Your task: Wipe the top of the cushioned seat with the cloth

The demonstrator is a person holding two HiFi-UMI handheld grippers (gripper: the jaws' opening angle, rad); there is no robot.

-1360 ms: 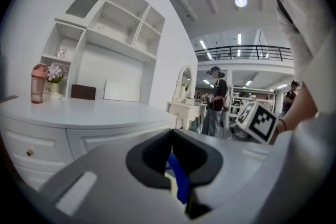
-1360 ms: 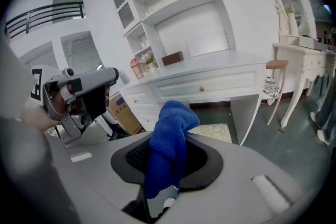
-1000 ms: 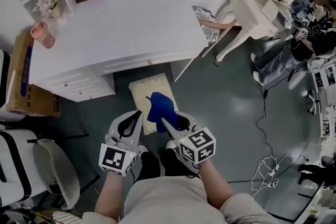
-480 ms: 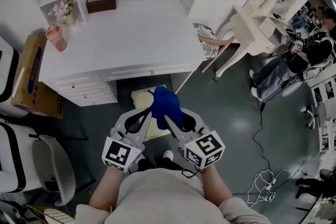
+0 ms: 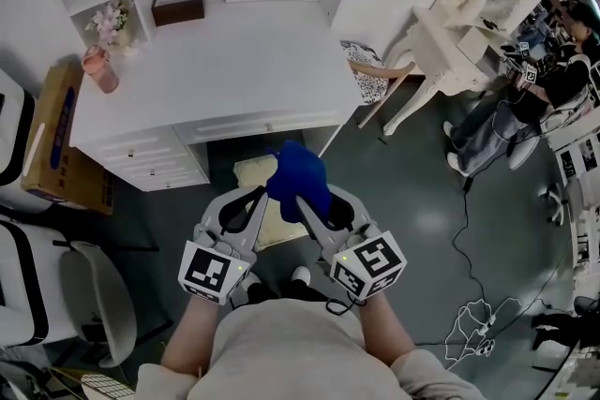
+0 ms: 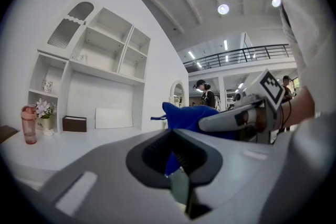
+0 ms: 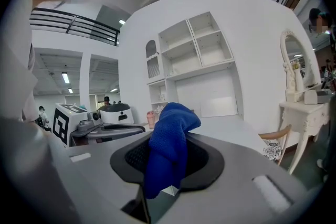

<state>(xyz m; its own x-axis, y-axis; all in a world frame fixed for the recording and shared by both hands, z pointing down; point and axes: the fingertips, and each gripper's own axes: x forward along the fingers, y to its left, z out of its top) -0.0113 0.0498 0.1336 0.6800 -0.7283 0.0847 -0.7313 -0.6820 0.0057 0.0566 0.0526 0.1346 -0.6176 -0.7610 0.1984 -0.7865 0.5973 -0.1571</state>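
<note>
The cream cushioned seat (image 5: 249, 173) stands on the dark floor just in front of the white desk, mostly hidden by my grippers. A blue cloth (image 5: 298, 171) hangs bunched above it, with my right gripper (image 5: 302, 199) shut on it. In the right gripper view the cloth (image 7: 168, 155) fills the jaws of the right gripper (image 7: 167, 136). My left gripper (image 5: 259, 196) sits close beside it on the left, jaws together with nothing held. In the left gripper view, past the left gripper (image 6: 173, 139), the cloth (image 6: 184, 115) shows to the right.
A white desk (image 5: 216, 61) carries a brown box (image 5: 178, 3), a pink cup (image 5: 101, 70) and flowers (image 5: 111, 17). A cardboard box (image 5: 52, 140) and white chairs (image 5: 37, 295) stand left. A white vanity (image 5: 464, 9), a patterned stool (image 5: 367, 66), floor cables (image 5: 469, 323) and people (image 5: 562, 70) are right.
The right gripper has lifted the blue cloth off the seat and up toward me. Both grippers rose together, and the seat is now mostly covered from view.
</note>
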